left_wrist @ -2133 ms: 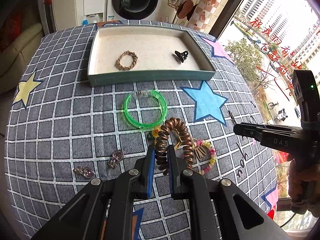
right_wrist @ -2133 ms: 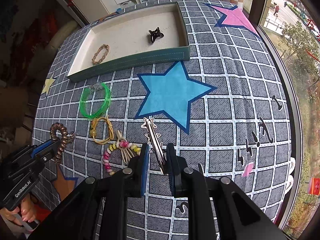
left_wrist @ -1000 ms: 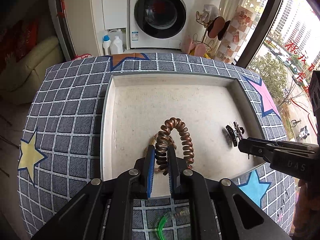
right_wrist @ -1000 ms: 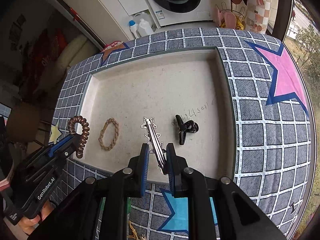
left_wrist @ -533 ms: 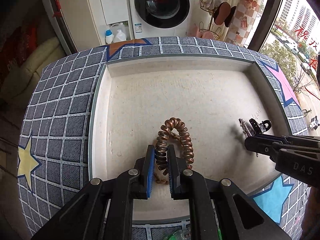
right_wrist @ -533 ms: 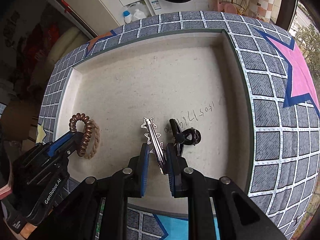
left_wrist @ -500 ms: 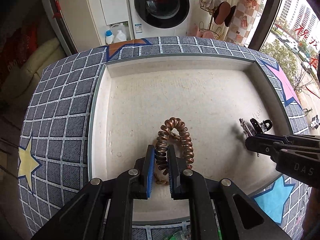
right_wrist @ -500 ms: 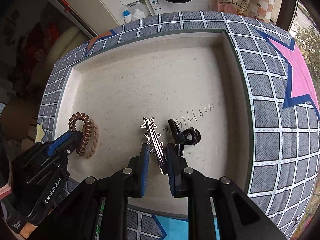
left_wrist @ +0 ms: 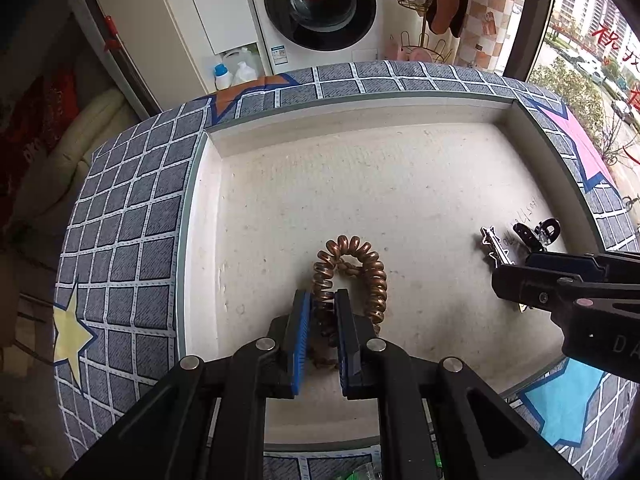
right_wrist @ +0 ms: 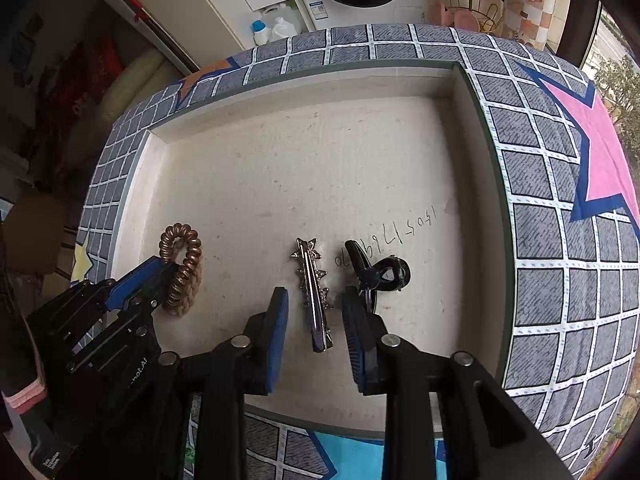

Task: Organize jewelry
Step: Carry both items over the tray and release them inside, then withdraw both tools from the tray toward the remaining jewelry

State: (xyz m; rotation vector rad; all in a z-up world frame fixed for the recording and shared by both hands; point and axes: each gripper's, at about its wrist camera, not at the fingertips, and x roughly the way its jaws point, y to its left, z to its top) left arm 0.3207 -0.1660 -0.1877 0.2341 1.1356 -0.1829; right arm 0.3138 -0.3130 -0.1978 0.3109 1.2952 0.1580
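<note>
Checked cloth [left_wrist: 120, 264] with coloured stars covers the table, bearing a shallow tray [right_wrist: 486, 184]. Left gripper [left_wrist: 320, 322] is closed on a copper coil hair tie [left_wrist: 370, 276] at the tray's near left. Right gripper [right_wrist: 314, 320] stands wide apart, gripping nothing; a silver star clip [right_wrist: 314, 288] lies between its fingers. A black claw clip [right_wrist: 378, 270] lies just right.
</note>
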